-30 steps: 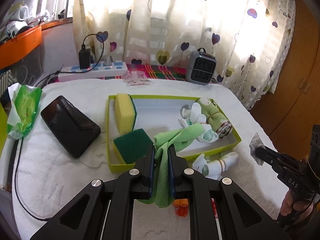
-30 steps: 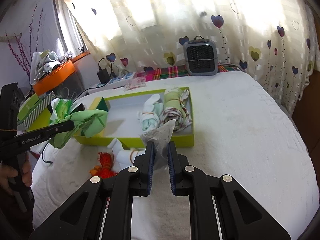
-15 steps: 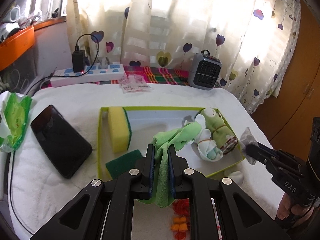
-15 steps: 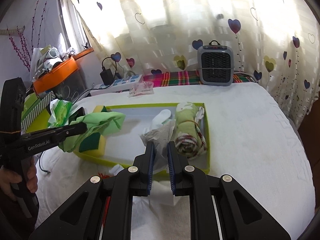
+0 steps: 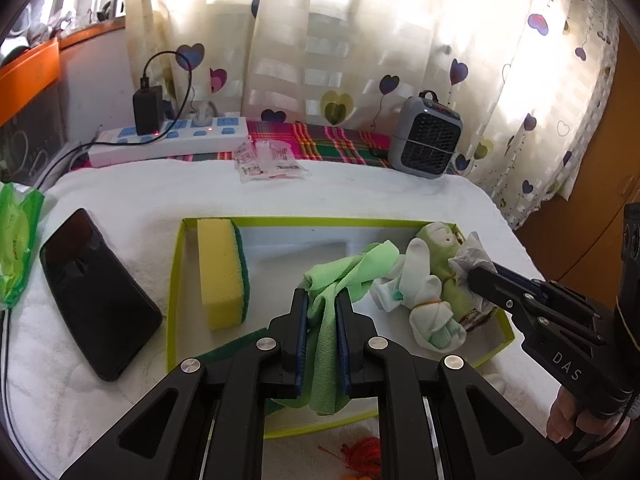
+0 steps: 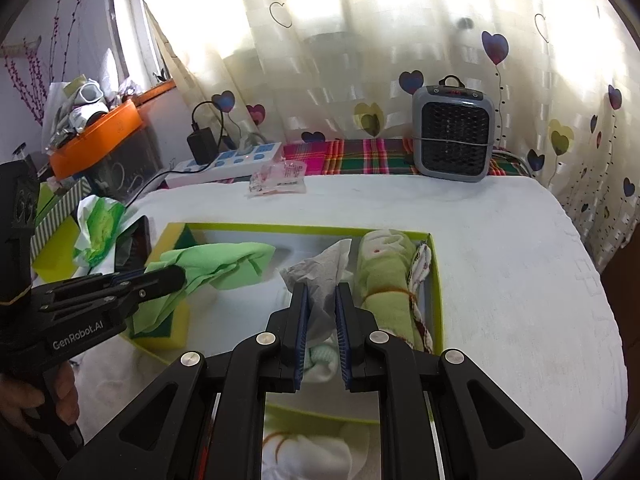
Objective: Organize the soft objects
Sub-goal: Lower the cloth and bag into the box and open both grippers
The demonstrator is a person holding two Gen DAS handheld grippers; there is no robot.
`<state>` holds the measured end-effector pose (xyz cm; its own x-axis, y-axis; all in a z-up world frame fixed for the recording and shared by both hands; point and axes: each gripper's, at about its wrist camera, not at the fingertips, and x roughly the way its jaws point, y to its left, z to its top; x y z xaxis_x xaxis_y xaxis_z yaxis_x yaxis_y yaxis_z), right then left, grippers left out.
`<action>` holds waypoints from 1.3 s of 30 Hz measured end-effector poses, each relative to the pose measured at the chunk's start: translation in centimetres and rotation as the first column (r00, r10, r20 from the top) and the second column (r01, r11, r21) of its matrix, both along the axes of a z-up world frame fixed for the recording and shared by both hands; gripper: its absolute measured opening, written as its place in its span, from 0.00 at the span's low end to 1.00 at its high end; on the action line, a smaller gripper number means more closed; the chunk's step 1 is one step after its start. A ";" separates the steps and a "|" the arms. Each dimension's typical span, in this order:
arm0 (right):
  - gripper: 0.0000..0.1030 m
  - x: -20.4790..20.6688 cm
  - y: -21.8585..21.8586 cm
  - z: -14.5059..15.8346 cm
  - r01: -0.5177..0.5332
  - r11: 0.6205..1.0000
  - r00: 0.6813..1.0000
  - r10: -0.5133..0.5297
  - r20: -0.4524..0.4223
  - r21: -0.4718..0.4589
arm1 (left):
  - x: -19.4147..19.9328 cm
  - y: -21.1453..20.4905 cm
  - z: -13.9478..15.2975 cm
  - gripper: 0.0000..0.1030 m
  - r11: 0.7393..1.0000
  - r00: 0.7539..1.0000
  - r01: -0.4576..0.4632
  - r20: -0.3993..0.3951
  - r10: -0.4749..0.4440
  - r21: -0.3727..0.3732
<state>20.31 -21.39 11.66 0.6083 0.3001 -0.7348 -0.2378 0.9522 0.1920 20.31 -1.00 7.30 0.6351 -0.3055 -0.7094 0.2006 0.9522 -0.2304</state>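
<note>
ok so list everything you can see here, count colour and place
shallow tray: 1, lime rim, centre of the white bed cover
sponge: 1, yellow with green backing, tray's left end
rolled towel: 1, pale green, tray's right end
sock bundle: 1, white, beside the towel
phone: 1, black, left of tray
power strip: 1, white, back left
small heater: 1, grey, back right
left tool: shut on green cloth
right tool: shut on grey tissue

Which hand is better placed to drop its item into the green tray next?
Left, probably. The left claw holds the green cloth over bare tray floor; the right claw holds its gray tissue above the already-packed rolled towel.
</note>
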 end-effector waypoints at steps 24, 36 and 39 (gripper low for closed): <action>0.14 2.9 0.3 -2.6 0.031 0.997 0.999 -0.034 -0.036 -0.073 | 3.0 -2.2 -2.7 0.19 0.996 0.999 -0.016 -0.045 0.020 0.084; 0.20 2.8 0.4 -2.7 0.031 0.997 0.999 -0.033 -0.032 -0.071 | 3.3 -2.3 -3.0 0.32 0.996 0.998 -0.021 -0.056 0.026 0.090; 0.28 2.7 0.5 -2.7 0.028 0.998 0.999 -0.030 -0.029 -0.065 | 3.2 -2.3 -2.9 0.37 0.996 0.998 -0.019 -0.054 0.024 0.091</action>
